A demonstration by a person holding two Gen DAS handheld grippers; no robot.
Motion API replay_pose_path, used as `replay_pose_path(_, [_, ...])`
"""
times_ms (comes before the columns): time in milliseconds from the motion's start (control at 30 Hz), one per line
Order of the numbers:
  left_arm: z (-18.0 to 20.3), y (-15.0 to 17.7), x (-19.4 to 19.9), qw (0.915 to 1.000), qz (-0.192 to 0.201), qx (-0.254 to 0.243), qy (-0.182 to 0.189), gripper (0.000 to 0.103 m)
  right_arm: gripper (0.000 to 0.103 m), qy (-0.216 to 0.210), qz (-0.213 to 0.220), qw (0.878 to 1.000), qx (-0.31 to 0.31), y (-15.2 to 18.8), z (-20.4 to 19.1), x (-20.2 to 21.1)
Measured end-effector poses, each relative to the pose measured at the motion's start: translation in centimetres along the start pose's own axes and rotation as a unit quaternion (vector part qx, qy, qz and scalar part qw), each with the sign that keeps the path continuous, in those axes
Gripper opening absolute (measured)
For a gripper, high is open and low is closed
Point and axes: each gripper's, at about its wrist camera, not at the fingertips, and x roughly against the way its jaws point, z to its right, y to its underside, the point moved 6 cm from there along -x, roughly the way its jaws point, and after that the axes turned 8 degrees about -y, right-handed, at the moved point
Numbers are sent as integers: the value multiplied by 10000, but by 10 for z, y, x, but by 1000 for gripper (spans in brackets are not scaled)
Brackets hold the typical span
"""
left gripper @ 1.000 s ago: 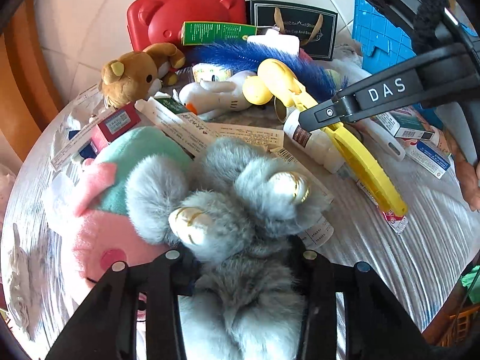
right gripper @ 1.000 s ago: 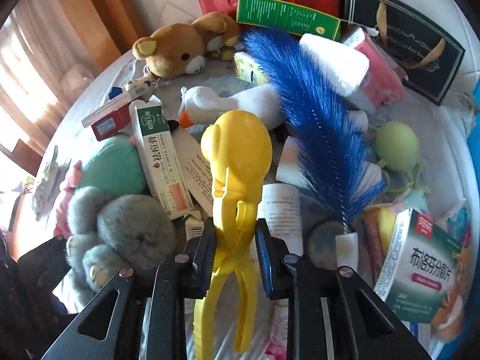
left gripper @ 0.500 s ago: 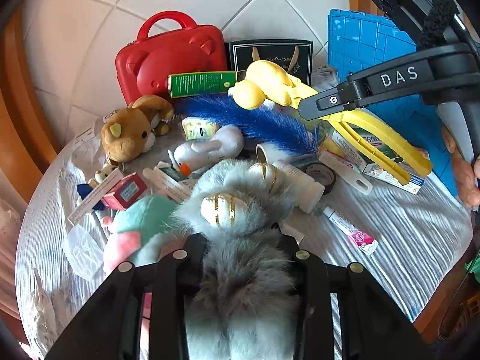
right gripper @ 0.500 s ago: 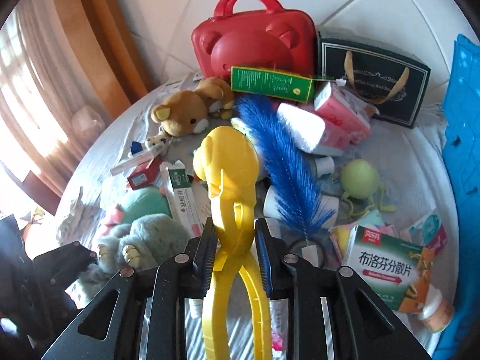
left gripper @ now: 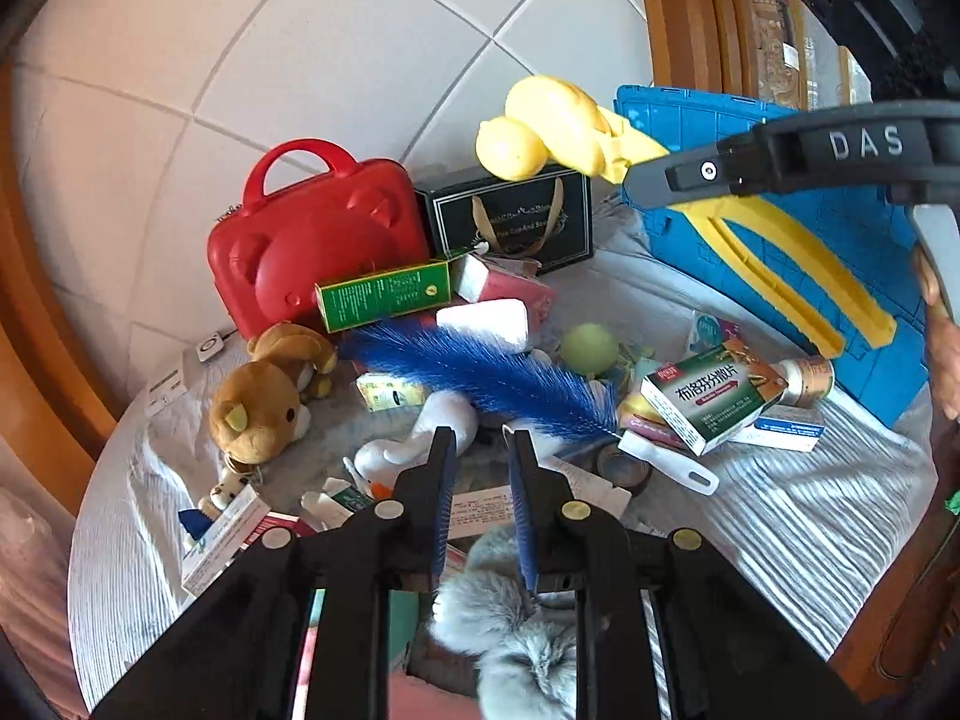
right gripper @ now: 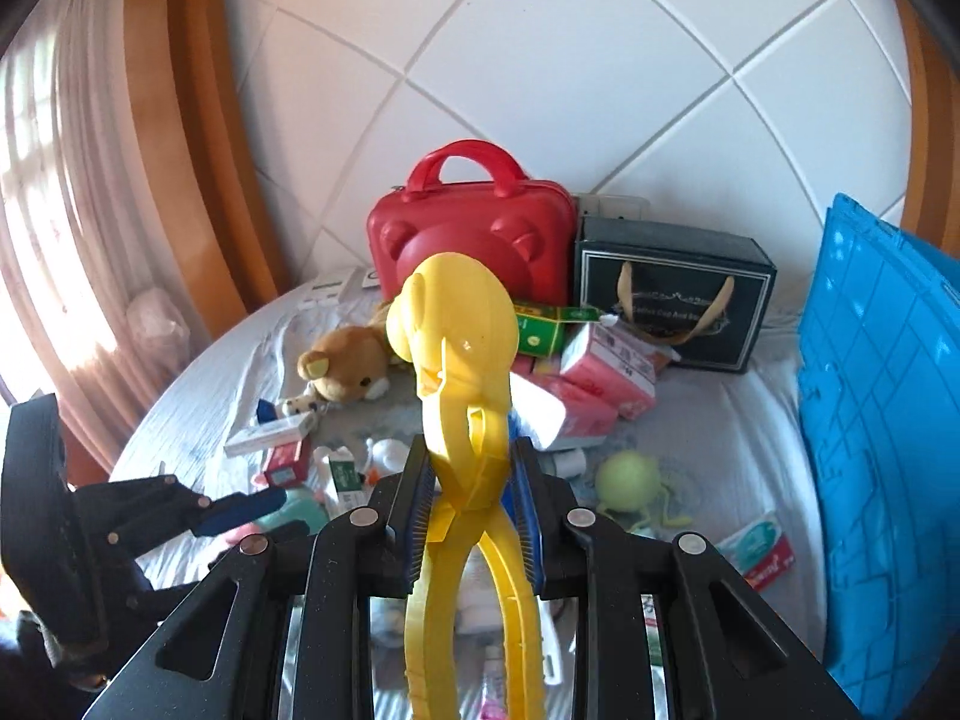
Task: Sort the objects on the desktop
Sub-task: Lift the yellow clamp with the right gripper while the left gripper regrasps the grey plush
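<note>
Glossy yellow plastic tongs (right gripper: 462,372), fluffy grey fur toy (left gripper: 516,642), ribbed white cloth (left gripper: 780,528).

A white tiled wall (right gripper: 600,90) with diagonal grout lines stood behind the table. A curved wooden frame (right gripper: 198,138) bordered it at left, beside a sheer, sunlit curtain (right gripper: 54,192).

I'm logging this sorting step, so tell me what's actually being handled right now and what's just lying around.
In hand:
- yellow duck snowball clamp, in the right gripper
- grey furry plush, under the left gripper

Lying about:
- red bear case
- brown teddy
- blue feather
</note>
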Motion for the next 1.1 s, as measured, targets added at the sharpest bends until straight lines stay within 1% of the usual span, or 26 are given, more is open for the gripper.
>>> replay_pose_path(33, [3,7,-2,9999,-67,-11,101,18,25,1,-13,10000,-54,1,2,1])
replay_pose_path(67, [6,18,-6,9997,-214,-39,147,18,25,16,-16,10000,-95,3,3,2])
replay_pose_path(100, [10,30,-11,9992,-379,-83,83,20,25,57,-17,9999,-113,5,4,4])
replay_pose_path(133, [13,44,-17,9982,-587,-121,28,24,25,93,-22,9999,-121,8,6,7])
replay_pose_path(167, [16,58,-22,9970,-769,-123,45,25,25,125,-34,9998,-135,11,7,8])
replay_pose_path(267, [21,93,-32,9940,-1079,87,149,27,25,165,-106,9996,-222,20,11,9])
replay_pose_path(300, [21,104,-36,9926,-1183,212,152,31,25,167,-127,9995,-247,21,12,8])
replay_pose_path(333, [22,111,-39,9917,-1224,342,187,48,25,158,-148,9994,-272,23,13,8])
replay_pose_path(367, [22,117,-43,9905,-1259,480,261,70,25,152,-171,9993,-284,25,13,6])
replay_pose_path(400, [23,121,-47,9884,-1350,596,351,78,25,146,-207,9993,-285,26,12,5])
replay_pose_path(433, [23,124,-53,9865,-1428,683,421,82,25,129,-234,9992,-282,27,11,3])
replay_pose_path(567, [28,129,-72,9849,-1628,543,248,82,25,50,-279,9992,-273,29,6,-1])
replay_pose_path(667, [23,134,-83,9830,-1760,508,-141,82,25,38,-275,9992,-270,28,5,-1])
replay_pose_path(700, [24,135,-86,9824,-1798,494,-65,82,25,49,-265,9993,-264,28,5,0])
replay_pose_path(733, [25,135,-89,9820,-1839,437,47,69,25,62,-258,9993,-261,28,6,1])
replay_pose_path(767, [27,136,-91,9813,-1879,390,127,37,25,73,-253,9993,-263,27,7,2])
replay_pose_path(800, [30,137,-94,9792,-1973,402,269,28,25,85,-251,9993,-268,27,8,2])
replay_pose_path(833, [30,137,-94,9788,-1972,448,323,25,25,95,-245,9993,-281,26,9,2])
replay_pose_path(900, [32,132,-87,9815,-1820,448,384,21,25,108,-227,9992,-302,26,10,3])
replay_pose_path(933, [32,127,-81,9831,-1741,414,375,16,25,117,-219,9992,-306,27,11,4])
replay_pose_path(967, [32,121,-74,9853,-1619,392,369,2,25,123,-215,9992,-309,27,12,5])
replay_pose_path(1033, [30,105,-60,9896,-1356,358,323,2,25,125,-194,9992,-322,26,12,6])
replay_pose_path(1100, [28,91,-52,9924,-1181,240,259,2,25,121,-140,9992,-344,24,12,9])
